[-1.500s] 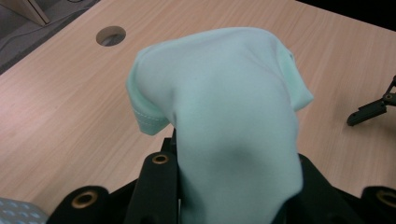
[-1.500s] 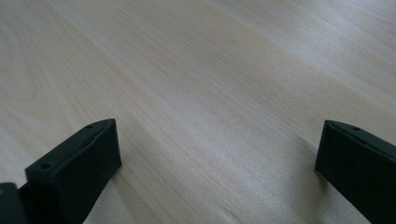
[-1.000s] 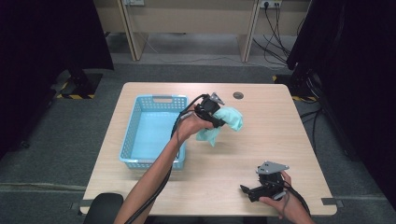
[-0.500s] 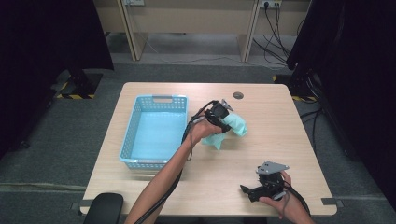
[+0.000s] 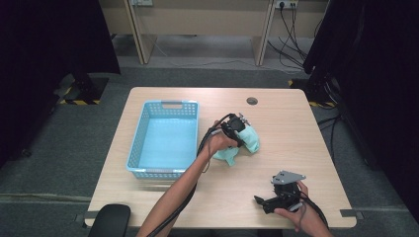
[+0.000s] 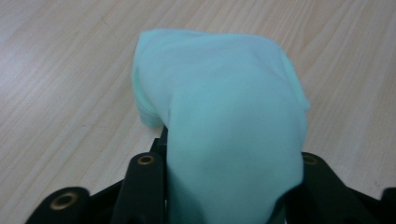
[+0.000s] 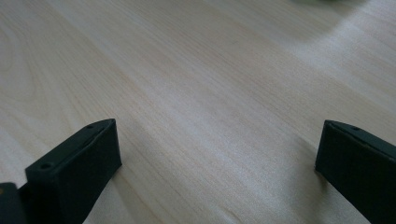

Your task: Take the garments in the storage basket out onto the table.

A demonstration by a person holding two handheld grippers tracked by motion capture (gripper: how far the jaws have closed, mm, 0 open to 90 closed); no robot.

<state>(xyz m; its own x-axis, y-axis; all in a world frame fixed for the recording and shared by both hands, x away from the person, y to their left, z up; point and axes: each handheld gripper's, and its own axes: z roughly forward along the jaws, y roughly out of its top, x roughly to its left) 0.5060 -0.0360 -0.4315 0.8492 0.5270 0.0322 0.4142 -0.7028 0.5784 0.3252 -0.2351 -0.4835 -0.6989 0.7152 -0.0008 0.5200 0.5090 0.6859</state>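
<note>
Mint cloth (image 5: 245, 143) bunched mid-frame on counter (image 5: 296, 133), right of blue basket (image 5: 165, 139). Left gripper (image 5: 240, 129) fingers just opening, cloth draped between, nearer hand. Right gripper (image 5: 261, 201) fingers spread, empty, lower right.

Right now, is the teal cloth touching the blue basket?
Apart. The high view shows bare tabletop between the teal cloth, bunched at the left gripper, and the blue basket's right wall.

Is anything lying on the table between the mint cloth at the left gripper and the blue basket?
Nothing visible. Bare table separates the cloth under the left gripper from the basket; only its near wall intervenes.
</note>
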